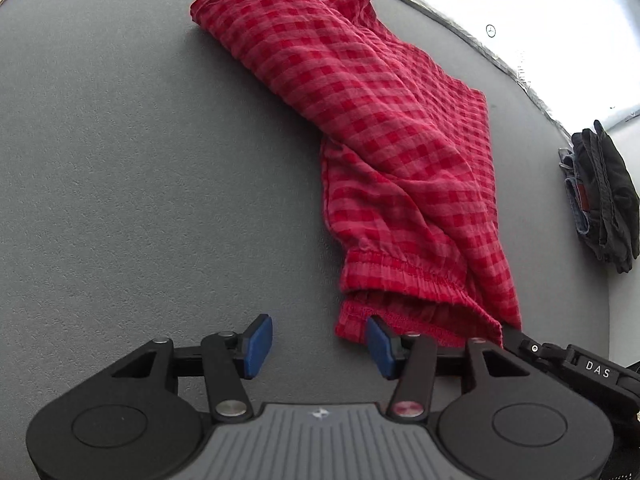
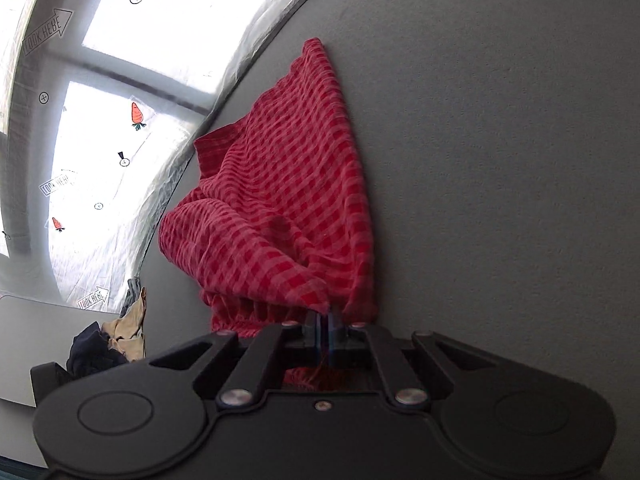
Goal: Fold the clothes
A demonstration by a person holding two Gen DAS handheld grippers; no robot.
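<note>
Right gripper: the right gripper point(image 2: 326, 326) is clamped on a bunched fold of the red checked garment point(image 2: 280, 208), the cloth pinched between its blue pads point(image 2: 320, 328) and lifted off the surface
Left gripper: the left gripper point(image 1: 320, 346) stands with its jaws apart and nothing between them, pointing down at bare grey felt; one blue pad point(image 1: 378, 346) sits just beside the garment's elastic waistband point(image 1: 404, 276), whether touching cannot be told
Garment: the red checked garment point(image 1: 372, 120) lies stretched across the grey tabletop point(image 1: 120, 160), one end near the far edge, the waistband end nearest the left gripper; from the held fold the cloth fans out in creased folds towards the far edge
Tabletop: grey and felt-like, its far edge lined with crinkled silver foil point(image 2: 256, 40)
Folded stack: a pile of dark folded clothes point(image 1: 604, 196) rests near the tabletop's edge, well apart from the red garment
Loose heap: tan and navy clothes point(image 2: 116, 336) lie crumpled past the tabletop's edge, in the right wrist view
Backdrop: a bright window with carrot stickers point(image 2: 137, 115) and arrow labels
</note>
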